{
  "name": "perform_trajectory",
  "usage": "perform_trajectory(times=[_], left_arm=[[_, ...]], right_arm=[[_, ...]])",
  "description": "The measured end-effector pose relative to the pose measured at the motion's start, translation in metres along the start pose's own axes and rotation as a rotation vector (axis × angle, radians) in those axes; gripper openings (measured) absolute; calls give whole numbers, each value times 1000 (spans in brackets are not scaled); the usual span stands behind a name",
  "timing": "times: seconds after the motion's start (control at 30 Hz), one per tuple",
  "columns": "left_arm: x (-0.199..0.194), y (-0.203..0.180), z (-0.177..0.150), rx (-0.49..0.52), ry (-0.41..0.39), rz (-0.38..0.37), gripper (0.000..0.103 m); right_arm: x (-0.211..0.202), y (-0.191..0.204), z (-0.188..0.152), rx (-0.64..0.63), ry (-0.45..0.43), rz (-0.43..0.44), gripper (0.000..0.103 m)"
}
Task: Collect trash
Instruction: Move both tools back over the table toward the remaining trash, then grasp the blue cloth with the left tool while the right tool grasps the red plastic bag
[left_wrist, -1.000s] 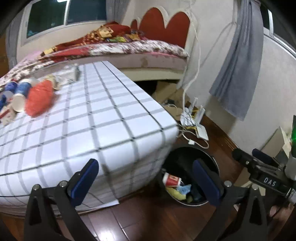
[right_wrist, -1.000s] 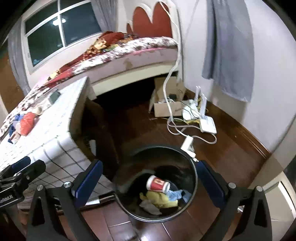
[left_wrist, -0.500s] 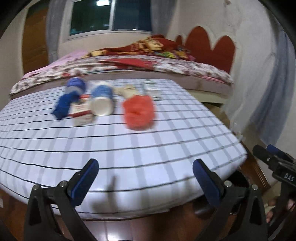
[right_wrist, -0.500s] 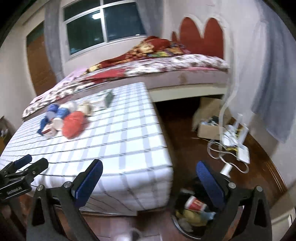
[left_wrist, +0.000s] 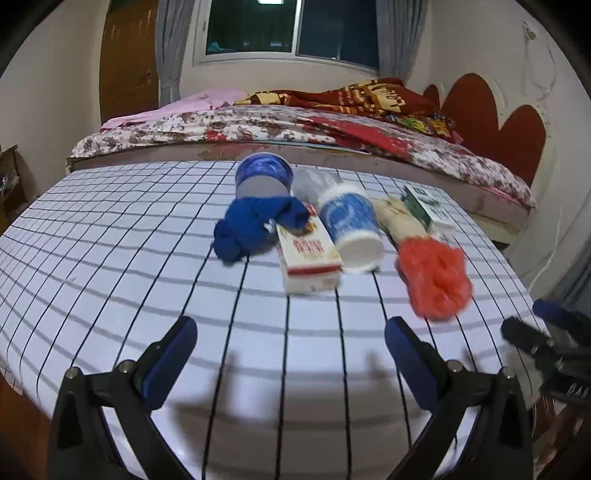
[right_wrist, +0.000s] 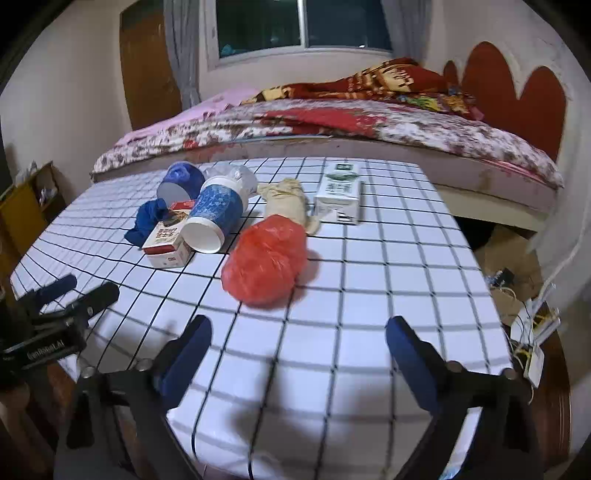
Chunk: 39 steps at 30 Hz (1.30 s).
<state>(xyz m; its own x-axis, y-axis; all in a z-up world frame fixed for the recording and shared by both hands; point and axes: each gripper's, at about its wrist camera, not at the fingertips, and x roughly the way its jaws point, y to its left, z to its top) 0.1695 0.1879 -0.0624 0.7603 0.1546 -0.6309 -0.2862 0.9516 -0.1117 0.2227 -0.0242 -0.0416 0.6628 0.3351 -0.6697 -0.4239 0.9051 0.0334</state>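
Trash is lying clustered on the checked tabletop: a crumpled red plastic bag (right_wrist: 266, 260) nearest, a blue paper cup (right_wrist: 212, 218) tipped over, a red-and-white carton (right_wrist: 168, 239), a blue rag (right_wrist: 147, 218) and a milk carton (right_wrist: 339, 193) lying flat.

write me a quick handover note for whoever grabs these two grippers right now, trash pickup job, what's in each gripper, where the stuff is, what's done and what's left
Left gripper: open, nothing between the fingers, facing the checked table.
Right gripper: jaws closing a little, nothing between them, in front of the red plastic bag.

On the table, in a cluster: blue cloth, small red-and-white box, blue paper cup on its side, a second blue cup behind it, crumpled clear plastic, beige wrapper, milk carton, red bag.

Done: nothing on the table is picked up yet. The bin is not in view.
Left: all the items on the table.
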Motion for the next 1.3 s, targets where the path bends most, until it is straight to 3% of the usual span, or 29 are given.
perform_trajectory(times=[0.17, 0.4, 0.5, 0.63, 0.77, 0.9, 1.0, 1.1, 1.13, 1.17, 1.3], left_arm=[[25, 3, 17, 15, 19, 9, 98], [46, 51, 30, -33, 35, 69, 93], [52, 59, 34, -19, 37, 80, 93], [71, 61, 46, 2, 64, 68, 89], [89, 60, 56, 22, 95, 48, 86], [102, 61, 59, 23, 130, 20, 84], [107, 62, 60, 19, 146, -8, 75], [112, 60, 59, 25, 171, -38, 58], [112, 59, 59, 26, 173, -46, 50], [112, 59, 60, 24, 172, -52, 48], [103, 62, 58, 14, 148, -64, 43]], right_arm=[[28, 1, 17, 4, 16, 5, 89], [49, -5, 26, 14, 20, 14, 88], [60, -6, 27, 32, 33, 37, 81], [75, 1, 32, 32, 47, 53, 78], [89, 5, 40, 25, 71, 60, 68], [97, 6, 46, 39, 75, 87, 67], [104, 8, 50, 44, 90, 88, 67], [114, 10, 51, 48, 107, 95, 67], [117, 10, 51, 50, 113, 102, 59], [119, 11, 51, 51, 117, 115, 36], [111, 16, 49, 33, 91, 133, 29]])
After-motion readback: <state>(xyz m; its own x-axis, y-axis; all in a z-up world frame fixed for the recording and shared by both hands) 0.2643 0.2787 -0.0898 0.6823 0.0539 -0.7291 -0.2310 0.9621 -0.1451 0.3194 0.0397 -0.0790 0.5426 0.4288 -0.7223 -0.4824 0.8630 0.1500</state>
